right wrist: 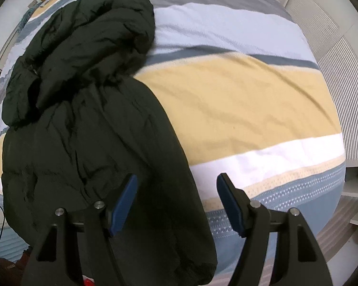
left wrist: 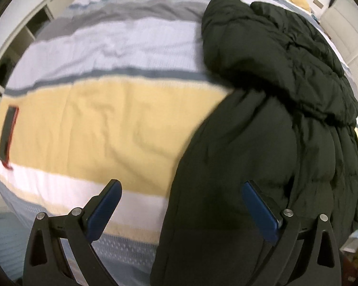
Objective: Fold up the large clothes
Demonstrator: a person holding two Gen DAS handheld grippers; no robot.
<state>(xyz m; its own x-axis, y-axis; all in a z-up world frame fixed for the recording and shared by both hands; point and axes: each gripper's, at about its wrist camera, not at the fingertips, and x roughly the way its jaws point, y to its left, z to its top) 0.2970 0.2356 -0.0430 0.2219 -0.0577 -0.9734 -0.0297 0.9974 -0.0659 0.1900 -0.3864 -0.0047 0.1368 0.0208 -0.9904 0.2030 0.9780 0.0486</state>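
Note:
A large dark green puffer jacket (left wrist: 269,124) lies lengthwise on a striped bed cover (left wrist: 102,124), its hood end bunched at the far end and its hem hanging over the near edge. It also shows in the right wrist view (right wrist: 88,128). My left gripper (left wrist: 181,188) is open and empty, hovering above the jacket's left edge near the hem. My right gripper (right wrist: 176,181) is open and empty, hovering above the jacket's right edge near the hem. Neither gripper touches the cloth.
A dark phone in a red case (left wrist: 8,133) lies on the bed cover at the far left. White shelves (left wrist: 19,38) stand beyond the bed's left side. A ribbed white panel (right wrist: 346,90) runs along the bed's right side.

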